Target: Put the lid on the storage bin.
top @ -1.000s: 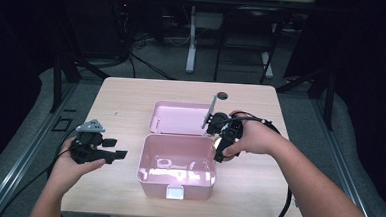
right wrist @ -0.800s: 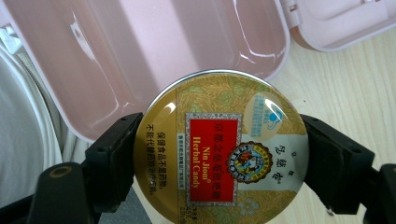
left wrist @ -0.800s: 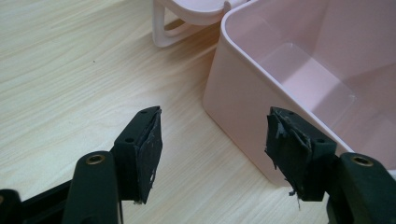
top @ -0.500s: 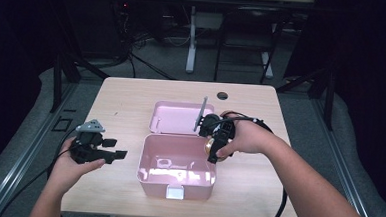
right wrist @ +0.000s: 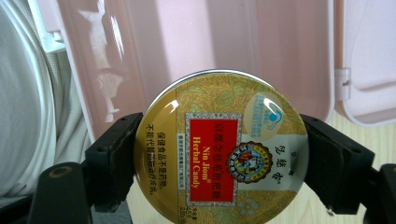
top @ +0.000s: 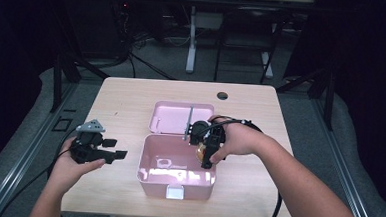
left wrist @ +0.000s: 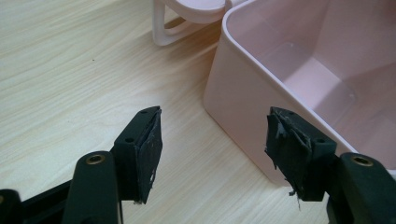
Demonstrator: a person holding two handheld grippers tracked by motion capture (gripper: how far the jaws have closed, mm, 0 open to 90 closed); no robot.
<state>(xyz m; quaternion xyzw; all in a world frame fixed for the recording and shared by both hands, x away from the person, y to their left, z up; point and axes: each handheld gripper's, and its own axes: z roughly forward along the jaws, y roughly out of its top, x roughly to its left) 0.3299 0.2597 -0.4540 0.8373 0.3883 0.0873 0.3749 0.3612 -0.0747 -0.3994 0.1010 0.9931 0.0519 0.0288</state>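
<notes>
Leftmost, the left hand-held gripper [top: 109, 155] rests low over the tabletop [top: 126, 92] just beside the left wall of the pink box [top: 150, 174], its jaws spread wide with nothing between them; in the left gripper view the right jaw stands close against that wall while the left jaw hangs over bare wood. Next comes the box itself, open, with a white latch at its near edge and its pink lid [top: 170, 118] lying flat behind it, joined at the hinge. Further right, the right hand-held gripper [top: 203, 150] hovers over the box's right rear corner, jaws pointing down and pinching a round golden candy tin [right wrist: 219, 151] by its rim; the tin's red label reads "Nin Jiom Herbal Candy". From the right gripper view the tin hangs above the box's open interior, not touching the floor of it. A dark round hole [top: 222, 95] sits in the tabletop near the far edge.
</notes>
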